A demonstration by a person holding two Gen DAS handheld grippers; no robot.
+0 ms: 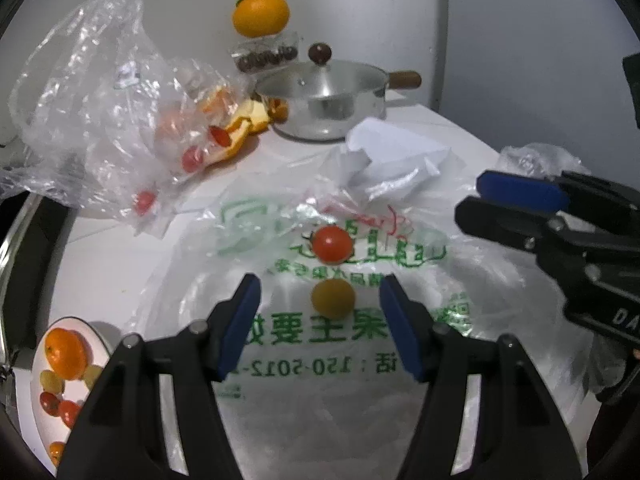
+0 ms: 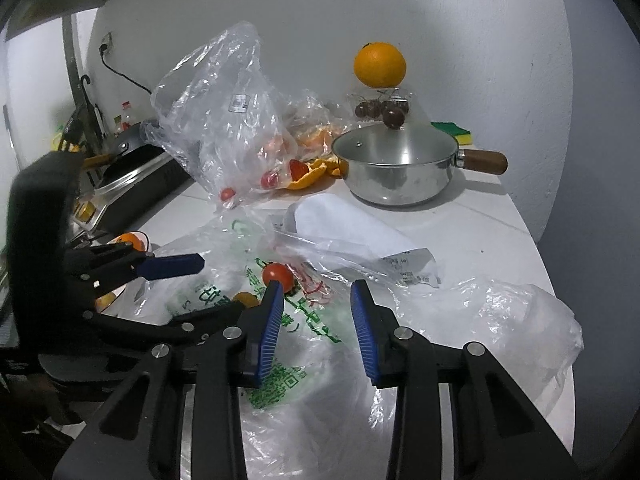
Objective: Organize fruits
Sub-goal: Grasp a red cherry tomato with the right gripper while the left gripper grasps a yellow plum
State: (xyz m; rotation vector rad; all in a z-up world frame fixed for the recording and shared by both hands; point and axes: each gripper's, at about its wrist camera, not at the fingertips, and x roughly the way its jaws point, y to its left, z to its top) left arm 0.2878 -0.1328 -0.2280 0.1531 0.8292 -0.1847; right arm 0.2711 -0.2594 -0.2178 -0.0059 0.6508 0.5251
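On the green-printed plastic bag (image 1: 344,344), spread flat over the middle of the white counter (image 1: 112,268), a red cherry tomato (image 1: 332,243) and a yellow cherry tomato (image 1: 333,298) are seen, just beside each other. Left gripper (image 1: 320,316) is held over them, jaws spread, yellow tomato between the blue pads (image 1: 240,328) but not touched; nothing is gripped. Right gripper (image 2: 316,320) is seen from its own camera with jaws narrowed but apart, only bag film between them; its left pad (image 2: 271,328) lies just in front of the red tomato (image 2: 277,275), contact cannot be told.

At the counter's near-left edge a white plate (image 1: 38,400) is loaded with an orange (image 1: 66,354), green grapes (image 1: 52,378) and more red cherry tomatoes (image 1: 60,406). Toward the far-left, a crumpled clear bag (image 1: 88,96) stands upright with several red tomatoes (image 1: 191,158) inside; orange peel (image 1: 244,122) lies beside it. A folded white paper (image 1: 394,148) lies between the printed bag and a lidded steel saucepan (image 1: 328,100) with wooden handle at the back. Behind the pan, a clear box of dark cherries (image 1: 266,56) is topped by a whole orange (image 1: 261,14). A green-yellow sponge (image 2: 454,132) is seen against the wall. Another crumpled clear bag (image 2: 520,328) lies at the right edge. A stove with a dark pan (image 2: 132,156) sits off the left edge.
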